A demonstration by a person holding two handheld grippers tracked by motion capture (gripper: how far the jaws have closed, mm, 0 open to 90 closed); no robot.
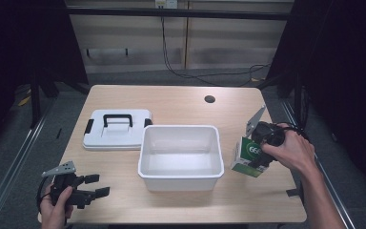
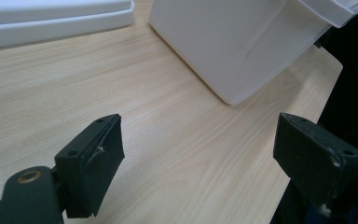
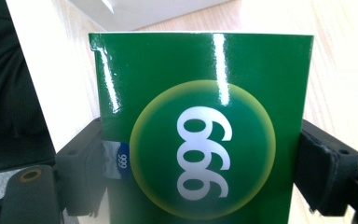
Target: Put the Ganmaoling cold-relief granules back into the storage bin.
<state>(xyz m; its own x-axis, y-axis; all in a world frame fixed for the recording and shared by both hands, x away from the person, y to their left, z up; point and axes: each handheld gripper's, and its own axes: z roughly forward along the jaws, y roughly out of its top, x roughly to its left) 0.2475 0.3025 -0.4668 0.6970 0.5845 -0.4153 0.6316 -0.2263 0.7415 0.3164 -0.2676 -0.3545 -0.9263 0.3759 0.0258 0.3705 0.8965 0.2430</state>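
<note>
Here we see the right gripper (image 1: 256,157) clamped on a green box (image 1: 247,157), its two black jaws pressing the box's opposite sides. In the right gripper view the box (image 3: 205,126) stands right in front of the camera, showing a pale round badge with white digits, and both jaws sit flush against its edges. From the high view, the box appears tilted, at the right of the table (image 1: 181,102), just beside the right wall of the white tub (image 1: 180,179); we cannot tell whether its lower edge touches the tabletop. The person's right hand (image 1: 290,150) wraps the gripper from the right.

Over at the near left corner, the left gripper (image 1: 96,185) points toward the tub with its jaws spread wide and nothing between them. In the left gripper view we see bare wood between the jaws, and the tub's corner (image 2: 233,46) farther ahead. The left hand (image 1: 55,210) holds it low, near the table's front edge.

A white lid (image 1: 116,136) with a black handle lies flat to the left of the tub, close beside it.
</note>
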